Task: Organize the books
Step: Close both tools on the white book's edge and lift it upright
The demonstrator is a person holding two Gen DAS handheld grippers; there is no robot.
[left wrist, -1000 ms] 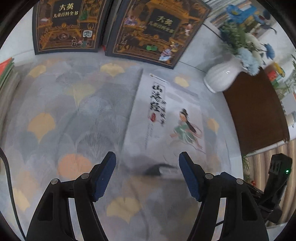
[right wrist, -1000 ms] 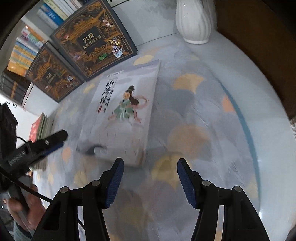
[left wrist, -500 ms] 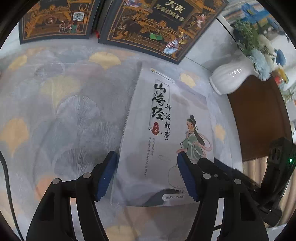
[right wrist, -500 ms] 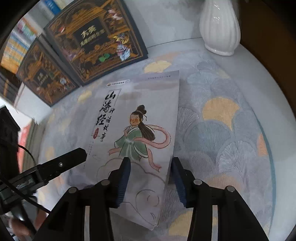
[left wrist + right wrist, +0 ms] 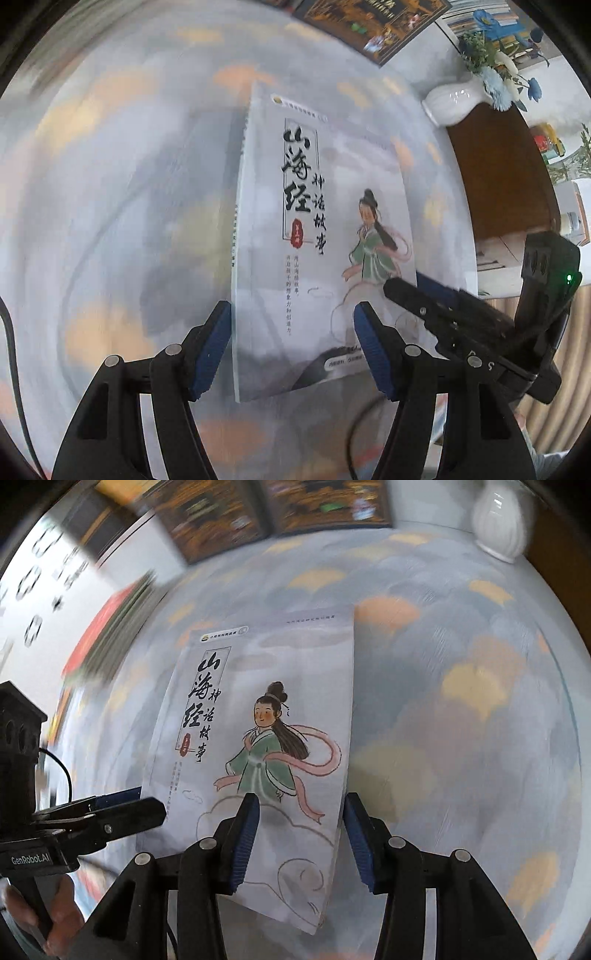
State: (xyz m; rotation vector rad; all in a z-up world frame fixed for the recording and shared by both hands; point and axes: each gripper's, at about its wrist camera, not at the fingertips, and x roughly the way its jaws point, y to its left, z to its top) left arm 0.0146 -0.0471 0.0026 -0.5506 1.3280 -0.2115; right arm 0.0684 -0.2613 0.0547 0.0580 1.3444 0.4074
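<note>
A pale grey picture book [image 5: 325, 221] with a drawn figure in green is off the patterned cloth [image 5: 110, 184], sharp against a blurred background. My left gripper [image 5: 293, 350] holds its near left corner, one pad against the spine edge and the other over the cover. My right gripper [image 5: 299, 834] grips the near right part of the book [image 5: 277, 720], one pad on the cover and the other at the right edge; its jaws are opening slightly with the book between them. Each view shows the other gripper: the right gripper [image 5: 443, 306] and the left gripper [image 5: 110, 812].
A white vase [image 5: 450, 103] with blue flowers stands at the back right by a dark brown tabletop [image 5: 506, 177]. Two large dark ornate books [image 5: 258, 509] lean at the back. A stack of books with a red cover [image 5: 110, 627] lies at the left. A hand [image 5: 55, 915] shows low left.
The book lay flat on the cloth a second ago. Both grippers moved in over its near end and closed on it, and it now travels with them, lifted and tilted.
</note>
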